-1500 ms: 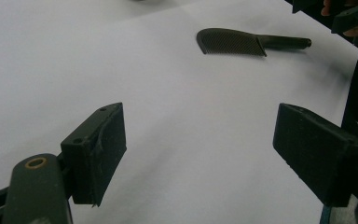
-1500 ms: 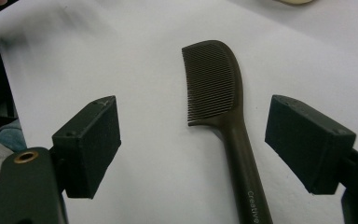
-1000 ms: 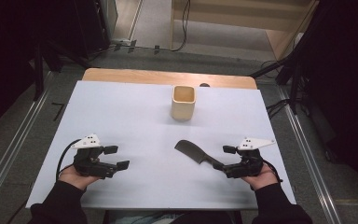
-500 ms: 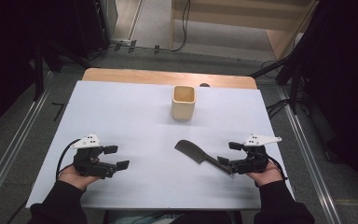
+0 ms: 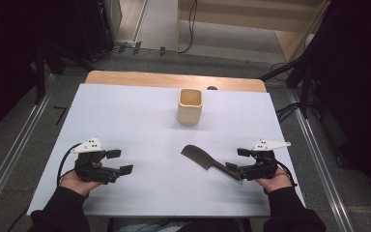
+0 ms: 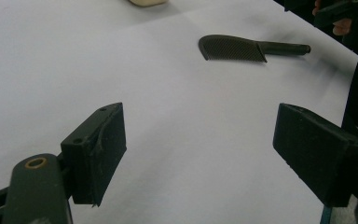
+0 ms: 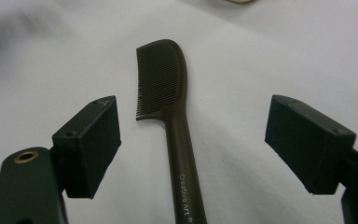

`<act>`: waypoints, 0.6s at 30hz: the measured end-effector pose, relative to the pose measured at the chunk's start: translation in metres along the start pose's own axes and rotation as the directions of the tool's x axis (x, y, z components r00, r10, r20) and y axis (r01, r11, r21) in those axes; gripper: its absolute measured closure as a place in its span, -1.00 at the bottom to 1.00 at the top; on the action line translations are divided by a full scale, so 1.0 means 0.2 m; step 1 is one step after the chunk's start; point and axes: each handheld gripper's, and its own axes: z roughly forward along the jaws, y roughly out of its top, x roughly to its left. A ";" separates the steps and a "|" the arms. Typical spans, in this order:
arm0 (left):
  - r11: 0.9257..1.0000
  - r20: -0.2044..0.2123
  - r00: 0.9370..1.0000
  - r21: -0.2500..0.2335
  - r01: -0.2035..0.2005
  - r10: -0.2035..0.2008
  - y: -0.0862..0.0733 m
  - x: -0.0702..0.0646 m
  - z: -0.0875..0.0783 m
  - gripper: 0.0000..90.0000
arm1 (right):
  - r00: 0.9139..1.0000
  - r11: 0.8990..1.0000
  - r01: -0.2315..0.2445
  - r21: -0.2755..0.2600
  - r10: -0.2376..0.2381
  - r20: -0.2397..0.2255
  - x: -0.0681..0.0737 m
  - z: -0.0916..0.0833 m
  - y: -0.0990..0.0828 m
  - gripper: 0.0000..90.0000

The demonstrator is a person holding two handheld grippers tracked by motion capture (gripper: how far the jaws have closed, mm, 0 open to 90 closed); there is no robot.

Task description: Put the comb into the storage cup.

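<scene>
A dark brown comb (image 5: 205,159) lies flat on the white table (image 5: 140,125), right of centre, with its toothed head toward the middle. In the right gripper view the comb (image 7: 165,84) runs up between the jaws, handle nearest, and neither jaw touches it. My right gripper (image 5: 236,163) is open around the end of the handle. My left gripper (image 5: 120,162) rests at the front left, open and holding nothing. From the left gripper view the comb (image 6: 235,47) lies far off across bare table.
A beige square cup (image 5: 190,105) stands upright at the back centre of the table, empty as far as I can see. A wooden edge (image 5: 174,79) borders the far side. Metal rails run along the floor on both sides.
My right gripper has slid slightly to the right, back along the comb's handle. The comb, the cup and the left gripper have stayed where they were.
</scene>
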 end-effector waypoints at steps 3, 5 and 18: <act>1.000 0.000 1.000 0.004 0.002 -0.002 0.00 0.00 0.00 -0.60 | 1.000 1.000 -0.005 0.001 0.005 0.009 0.00 0.00 -0.01 -0.64; 1.000 -0.001 1.000 0.004 0.005 -0.005 0.01 0.00 0.01 -0.60 | 1.000 1.000 -0.003 -0.002 0.003 0.013 0.00 0.00 -0.02 -0.64; 1.000 0.008 1.000 -0.006 0.005 -0.005 0.02 0.02 0.02 -0.60 | 0.999 0.998 -0.036 0.045 0.035 0.023 -0.01 0.04 -0.08 -0.64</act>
